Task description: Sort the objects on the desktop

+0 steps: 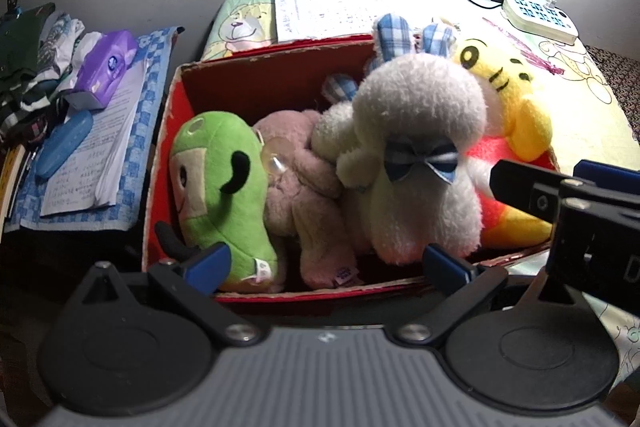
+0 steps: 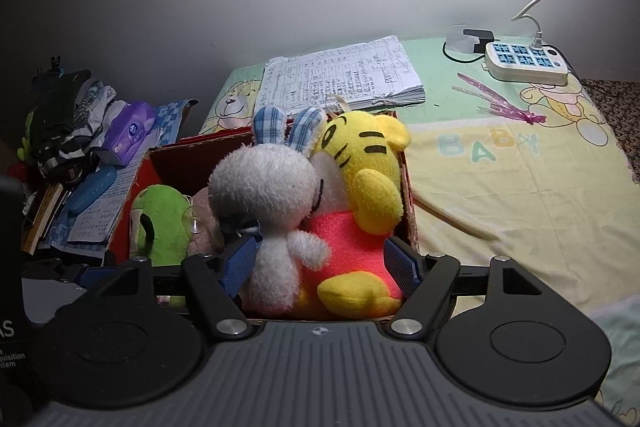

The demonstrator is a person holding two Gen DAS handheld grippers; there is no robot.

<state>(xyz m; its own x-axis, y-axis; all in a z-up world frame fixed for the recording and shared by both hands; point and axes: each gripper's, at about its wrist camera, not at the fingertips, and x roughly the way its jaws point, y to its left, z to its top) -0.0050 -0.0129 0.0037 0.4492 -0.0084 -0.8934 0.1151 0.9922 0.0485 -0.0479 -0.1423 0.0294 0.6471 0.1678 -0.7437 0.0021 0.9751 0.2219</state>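
Four plush toys (image 1: 416, 163) sit in the red box (image 1: 168, 155). Both my grippers, left (image 1: 326, 263) and right (image 2: 320, 263), hover wide and empty. Papers (image 2: 340, 79) remain outside, far side.

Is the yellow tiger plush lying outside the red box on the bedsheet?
No, the yellow tiger plush sits inside the red box, pressed against the white rabbit plush at the box's right end.

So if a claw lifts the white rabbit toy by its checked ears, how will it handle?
The white rabbit toy looks fluffy and stuffed, so probably light and squashy. Its body would likely dangle, and the yellow tiger toy pressed against it may shift.
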